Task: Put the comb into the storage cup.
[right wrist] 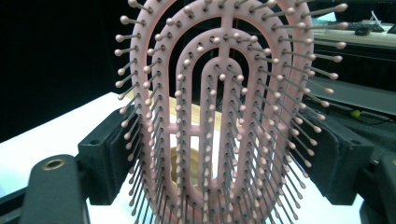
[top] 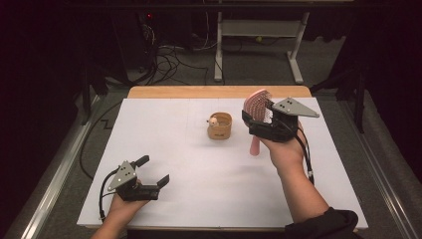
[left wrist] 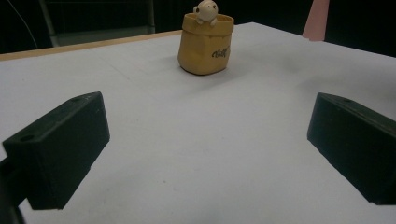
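Observation:
My right gripper [top: 260, 121] is held up over the right half of the table, shut on a pink vented hairbrush [top: 257, 105]. The bristled head [right wrist: 224, 93] stands upright between the two black jaws, bristles facing the camera. Its handle [top: 255, 145] hangs down toward the table. A small tan sack-shaped pot [top: 220, 126] with a cream bear figure on its rim stands mid-table, just left of the brush. My left gripper [top: 154, 170] rests low at the near left, open, with nothing between its jaws. In the left gripper view the pot [left wrist: 205, 44] stands ahead of that gripper [left wrist: 208, 116].
A white sheet [top: 174, 149] covers the table, with a wooden edge [top: 199, 92] along the far side. Beyond it lie floor cables [top: 169, 59] and a white table frame [top: 259, 30]. Metal rails run along both sides of the table.

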{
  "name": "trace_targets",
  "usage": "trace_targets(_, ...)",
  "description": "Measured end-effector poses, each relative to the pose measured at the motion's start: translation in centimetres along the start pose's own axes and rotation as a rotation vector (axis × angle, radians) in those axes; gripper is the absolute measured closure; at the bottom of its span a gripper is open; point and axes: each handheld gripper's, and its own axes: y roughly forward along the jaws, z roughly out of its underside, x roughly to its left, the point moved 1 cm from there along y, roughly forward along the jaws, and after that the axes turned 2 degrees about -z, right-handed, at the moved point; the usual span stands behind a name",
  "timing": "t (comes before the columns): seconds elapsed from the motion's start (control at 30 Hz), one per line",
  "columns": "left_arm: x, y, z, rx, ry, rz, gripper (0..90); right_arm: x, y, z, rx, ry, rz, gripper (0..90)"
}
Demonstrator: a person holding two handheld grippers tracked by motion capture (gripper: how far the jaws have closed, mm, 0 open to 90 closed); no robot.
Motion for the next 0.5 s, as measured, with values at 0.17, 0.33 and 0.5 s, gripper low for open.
trace_targets(0.17, 0.05, 0.00, 0.00, 0.000, 0.001, 0.000, 0.0, 0.00, 0.10, -0.51, -0.009, 0.001, 0.001, 20.2)
trace_targets(0.33, 0.02, -0.01, -0.02, -0.002, 0.003, 0.000, 0.0, -0.02, 0.24, -0.85, -0.015, -0.003, 0.002, 20.2)
trace_targets(0.5, -0.02, -0.01, -0.02, -0.002, 0.008, 0.002, 0.0, -0.07, 0.48, -0.85, -0.023, -0.010, 0.013, 20.2)
